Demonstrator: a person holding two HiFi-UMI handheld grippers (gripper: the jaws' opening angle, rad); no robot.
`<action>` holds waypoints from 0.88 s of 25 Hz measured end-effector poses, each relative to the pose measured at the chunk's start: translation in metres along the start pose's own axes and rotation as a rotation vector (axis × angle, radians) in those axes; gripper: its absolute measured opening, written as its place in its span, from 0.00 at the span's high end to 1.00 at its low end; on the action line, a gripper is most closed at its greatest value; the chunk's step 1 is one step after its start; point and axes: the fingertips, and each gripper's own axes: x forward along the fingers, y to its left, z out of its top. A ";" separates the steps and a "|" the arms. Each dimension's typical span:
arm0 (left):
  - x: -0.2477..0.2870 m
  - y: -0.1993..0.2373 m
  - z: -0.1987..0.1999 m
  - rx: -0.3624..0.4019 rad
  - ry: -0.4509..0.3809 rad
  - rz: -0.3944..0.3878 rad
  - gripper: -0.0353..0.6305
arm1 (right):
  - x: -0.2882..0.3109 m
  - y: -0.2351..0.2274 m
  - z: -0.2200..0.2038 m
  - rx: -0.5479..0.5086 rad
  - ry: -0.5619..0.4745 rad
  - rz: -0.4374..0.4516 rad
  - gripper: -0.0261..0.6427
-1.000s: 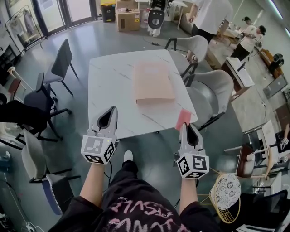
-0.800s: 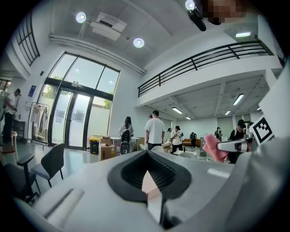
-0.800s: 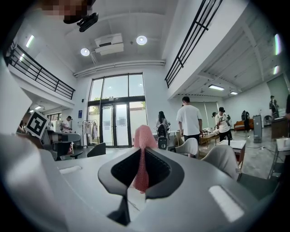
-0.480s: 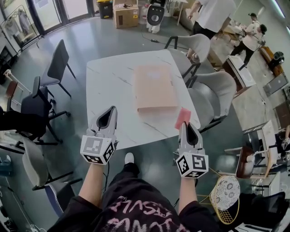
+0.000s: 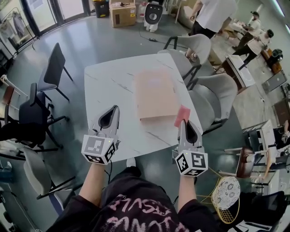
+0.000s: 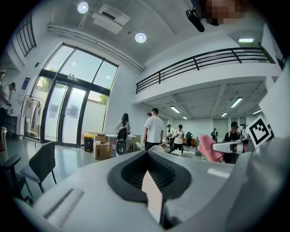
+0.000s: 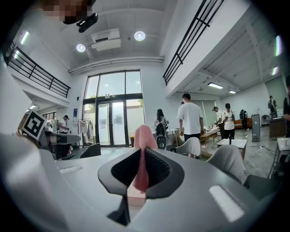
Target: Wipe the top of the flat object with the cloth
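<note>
A flat pinkish-tan object [image 5: 155,93] lies on the right half of the white marble table [image 5: 108,81]. My right gripper [image 5: 183,123] hovers over the table's near right corner, shut on a pink cloth [image 5: 182,115] that sticks up past its tips beside the flat object's near corner. In the right gripper view the cloth [image 7: 144,156] is pinched between the jaws. My left gripper [image 5: 114,109] is held over the table's near edge, to the left of the flat object, shut with nothing in it. The left gripper view shows the cloth [image 6: 206,147] off to the right.
Two grey chairs [image 5: 213,97] [image 5: 192,47] stand against the table's right side and black chairs [image 5: 54,68] [image 5: 34,108] stand to its left. A cardboard box [image 5: 121,13] and people [image 5: 213,16] are beyond the table. A yellow wire stool [image 5: 226,192] is at my right.
The table and flat object have come closer under both grippers as the person steps forward. Both grippers keep their pose, and the cloth stays clamped in the right one.
</note>
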 end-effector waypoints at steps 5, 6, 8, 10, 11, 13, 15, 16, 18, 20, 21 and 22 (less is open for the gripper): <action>0.018 0.014 0.002 -0.011 -0.003 -0.027 0.95 | 0.016 0.003 0.005 -0.006 -0.007 -0.023 0.89; 0.021 0.015 0.002 -0.012 -0.004 -0.031 0.95 | 0.017 0.002 0.006 -0.008 -0.008 -0.028 0.89; 0.026 0.016 0.003 -0.015 -0.005 -0.037 0.95 | 0.020 0.001 0.008 -0.012 -0.008 -0.036 0.89; 0.030 0.017 0.003 -0.017 -0.007 -0.041 0.95 | 0.021 -0.001 0.009 -0.015 -0.008 -0.043 0.89; 0.031 0.016 0.004 -0.017 -0.008 -0.045 0.95 | 0.022 -0.002 0.009 -0.015 -0.008 -0.048 0.89; 0.033 0.016 0.005 -0.014 -0.009 -0.054 0.95 | 0.021 -0.004 0.011 -0.017 -0.012 -0.056 0.89; 0.034 0.017 0.006 -0.012 -0.009 -0.057 0.95 | 0.021 -0.004 0.012 -0.017 -0.016 -0.059 0.89; 0.034 0.018 0.006 -0.011 -0.009 -0.056 0.95 | 0.021 -0.003 0.013 -0.017 -0.017 -0.059 0.89; 0.034 0.018 0.008 -0.010 -0.010 -0.054 0.95 | 0.022 -0.003 0.013 -0.019 -0.016 -0.058 0.89; 0.036 0.018 0.011 -0.006 -0.014 -0.053 0.95 | 0.023 -0.003 0.014 -0.019 -0.016 -0.056 0.89; 0.037 0.018 0.013 -0.003 -0.017 -0.053 0.95 | 0.025 -0.004 0.015 -0.020 -0.018 -0.054 0.89; 0.038 0.018 0.014 0.000 -0.019 -0.052 0.95 | 0.026 -0.004 0.016 -0.020 -0.019 -0.051 0.89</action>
